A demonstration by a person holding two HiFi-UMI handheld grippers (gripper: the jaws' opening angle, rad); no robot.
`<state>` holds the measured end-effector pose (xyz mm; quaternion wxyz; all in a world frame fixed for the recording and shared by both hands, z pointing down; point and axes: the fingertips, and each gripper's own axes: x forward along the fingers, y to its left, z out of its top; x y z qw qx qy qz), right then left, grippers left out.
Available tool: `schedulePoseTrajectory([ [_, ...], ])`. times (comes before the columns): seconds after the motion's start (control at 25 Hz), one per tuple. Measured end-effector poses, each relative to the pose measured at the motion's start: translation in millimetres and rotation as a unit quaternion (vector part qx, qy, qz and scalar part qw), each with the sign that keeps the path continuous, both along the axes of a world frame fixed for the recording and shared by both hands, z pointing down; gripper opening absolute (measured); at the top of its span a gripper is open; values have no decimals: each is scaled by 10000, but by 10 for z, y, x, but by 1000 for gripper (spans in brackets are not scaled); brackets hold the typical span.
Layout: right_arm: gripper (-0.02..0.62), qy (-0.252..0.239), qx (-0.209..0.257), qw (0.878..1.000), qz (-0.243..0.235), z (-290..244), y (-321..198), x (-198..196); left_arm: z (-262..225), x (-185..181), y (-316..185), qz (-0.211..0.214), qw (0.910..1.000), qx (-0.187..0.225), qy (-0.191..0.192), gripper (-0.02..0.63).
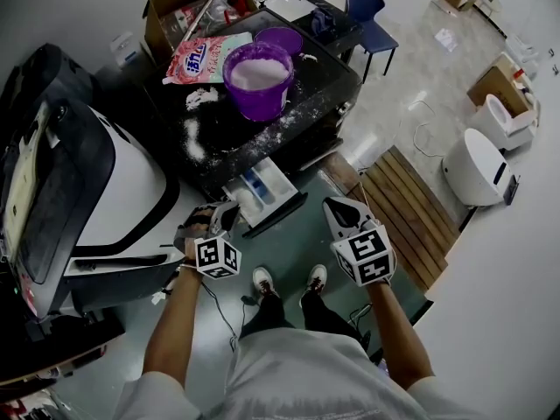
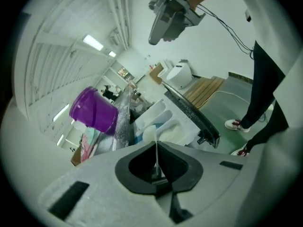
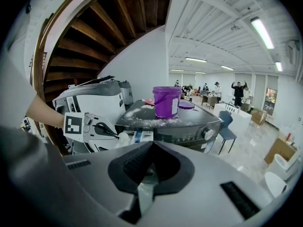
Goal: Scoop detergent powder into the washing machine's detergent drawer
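Note:
The dark-topped washing machine (image 1: 315, 81) has its white detergent drawer (image 1: 262, 191) pulled out. On its top stands a purple bucket (image 1: 256, 81) full of white powder, beside a pink detergent bag (image 1: 197, 59). My left gripper (image 1: 223, 217) is shut on a white scoop (image 2: 149, 133), held just in front of the drawer (image 2: 163, 122); the scoop's handle shows edge-on between the jaws. From the right gripper view, the scoop (image 3: 123, 139) sits at the drawer's (image 3: 142, 136) left edge. My right gripper (image 1: 337, 208) hangs to the drawer's right, shut and empty.
Spilled powder (image 1: 197, 134) streaks the machine top, and a purple lid (image 1: 278, 38) lies behind the bucket. A white machine (image 1: 122, 191) stands close on the left. A wooden pallet (image 1: 407, 208) and a white round appliance (image 1: 477, 169) are on the right. The person's shoes (image 1: 262, 280) are below the drawer.

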<state>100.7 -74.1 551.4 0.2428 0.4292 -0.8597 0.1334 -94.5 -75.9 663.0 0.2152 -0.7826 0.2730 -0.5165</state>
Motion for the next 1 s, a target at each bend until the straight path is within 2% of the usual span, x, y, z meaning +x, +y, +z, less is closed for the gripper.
schedulePoseTrajectory([
  [0.08, 5, 4, -5, 10000, 3, 2, 9, 3, 93, -84, -3, -390, 9981, -450, 181, 15],
  [0.16, 5, 11, -7, 10000, 4, 4, 22, 3, 110, -131, -20, -691, 9943, -720, 376, 15],
  [0.32, 5, 1, 18, 10000, 2, -25, 30, -1, -6, -119, -84, -972, 9892, -771, 786, 15],
  [0.4, 5, -3, 50, 10000, -4, -61, 16, -3, -83, -112, -113, -1192, 9816, -885, 1198, 15],
  [0.44, 5, -6, 77, 10000, -3, -88, 6, 3, -126, -101, -124, -1346, 9738, -1019, 1522, 15],
  [0.48, 5, -14, 113, 9999, 4, -122, -8, 12, -174, -88, -133, -1534, 9618, -1204, 1923, 15],
  [0.52, 5, -29, 156, 9999, 16, -162, -27, 22, -232, -77, -145, -1743, 9453, -1410, 2370, 15],
  [0.64, 5, -89, 316, 9994, 53, -314, -102, 48, -463, -87, -196, -2314, 8851, -1838, 3594, 15],
  [0.72, 5, -127, 440, 9989, 66, -435, -159, 70, -639, -99, -222, -2500, 8544, -1921, 4130, 15],
  [0.76, 5, -146, 510, 9986, 74, -502, -192, 82, -735, -101, -234, -2529, 8435, -1923, 4331, 15],
  [0.84, 5, -169, 675, 9975, 96, -653, -272, 105, -947, -106, -265, -2511, 8298, -1856, 4625, 15],
  [1.0, 5, -162, 1087, 9938, 147, -1006, -473, 158, -1417, -141, -374, -2409, 8177, -1552, 4993, 15],
])
